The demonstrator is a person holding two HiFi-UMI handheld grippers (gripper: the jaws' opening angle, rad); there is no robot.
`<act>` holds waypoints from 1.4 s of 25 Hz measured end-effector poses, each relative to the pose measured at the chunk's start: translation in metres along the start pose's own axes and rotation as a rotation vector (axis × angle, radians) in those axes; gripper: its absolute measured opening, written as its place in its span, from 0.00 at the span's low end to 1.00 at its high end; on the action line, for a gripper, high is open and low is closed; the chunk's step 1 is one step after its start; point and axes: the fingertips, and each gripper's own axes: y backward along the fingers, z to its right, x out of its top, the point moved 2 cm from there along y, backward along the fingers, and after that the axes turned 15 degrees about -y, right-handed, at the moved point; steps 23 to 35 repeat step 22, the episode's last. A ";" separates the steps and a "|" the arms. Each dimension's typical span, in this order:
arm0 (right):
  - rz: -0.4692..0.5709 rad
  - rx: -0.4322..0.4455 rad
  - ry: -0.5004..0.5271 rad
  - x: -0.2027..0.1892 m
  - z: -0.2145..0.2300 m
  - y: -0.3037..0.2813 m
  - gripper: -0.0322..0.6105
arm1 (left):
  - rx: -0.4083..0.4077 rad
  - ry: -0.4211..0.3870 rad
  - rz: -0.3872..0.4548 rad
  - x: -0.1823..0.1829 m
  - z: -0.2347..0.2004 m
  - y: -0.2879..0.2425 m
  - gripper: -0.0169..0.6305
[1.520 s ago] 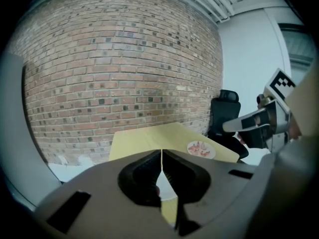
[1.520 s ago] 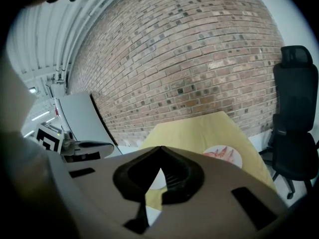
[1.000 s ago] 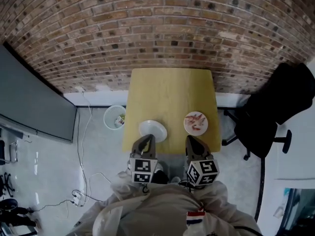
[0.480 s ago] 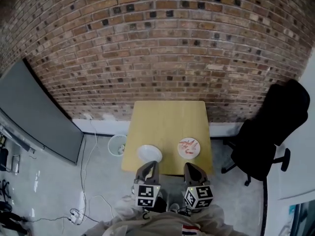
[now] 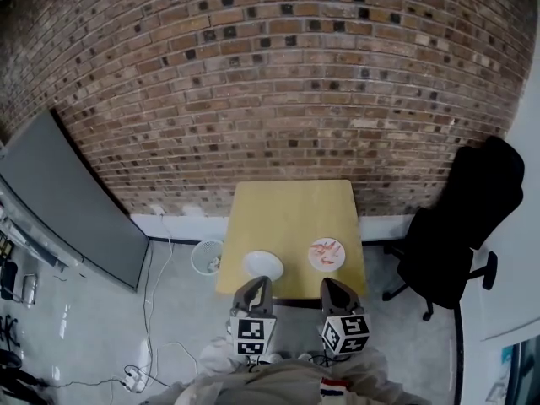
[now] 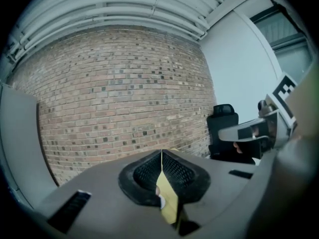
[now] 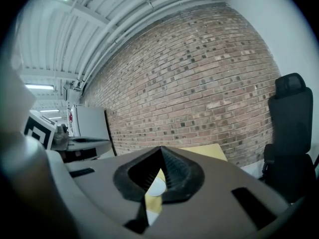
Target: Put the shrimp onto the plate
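A small yellow table (image 5: 291, 218) stands against the brick wall. A white empty plate (image 5: 263, 265) sits near its front left. A second plate (image 5: 326, 254) at the front right holds pink shrimp. My left gripper (image 5: 256, 284) hovers at the table's near edge, just short of the white plate, jaws shut and empty. My right gripper (image 5: 331, 284) hangs beside it, in front of the shrimp plate, also shut and empty. In the left gripper view the left gripper (image 6: 161, 153) has its tips meeting. The right gripper view shows the same of the right gripper (image 7: 160, 149), with the table (image 7: 207, 152) beyond.
A black office chair (image 5: 460, 226) stands right of the table. A white waste bin (image 5: 206, 256) sits on the floor at its left, with cables (image 5: 156, 327) nearby. A large grey panel (image 5: 72, 205) leans at the left. The brick wall (image 5: 278, 83) closes the back.
The head view has pulled back and tilted up, so the table looks smaller and farther. Both grippers rose and stayed side by side at the table's near edge, still shut.
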 end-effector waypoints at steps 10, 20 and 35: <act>0.002 0.020 0.035 0.000 -0.027 -0.007 0.09 | 0.028 0.034 0.020 -0.007 -0.024 0.010 0.05; 0.007 0.018 0.039 0.000 -0.032 -0.013 0.09 | 0.020 0.029 0.037 -0.003 -0.029 0.005 0.05; 0.013 0.016 0.038 0.003 -0.031 -0.014 0.09 | 0.023 0.029 0.046 0.001 -0.030 0.003 0.05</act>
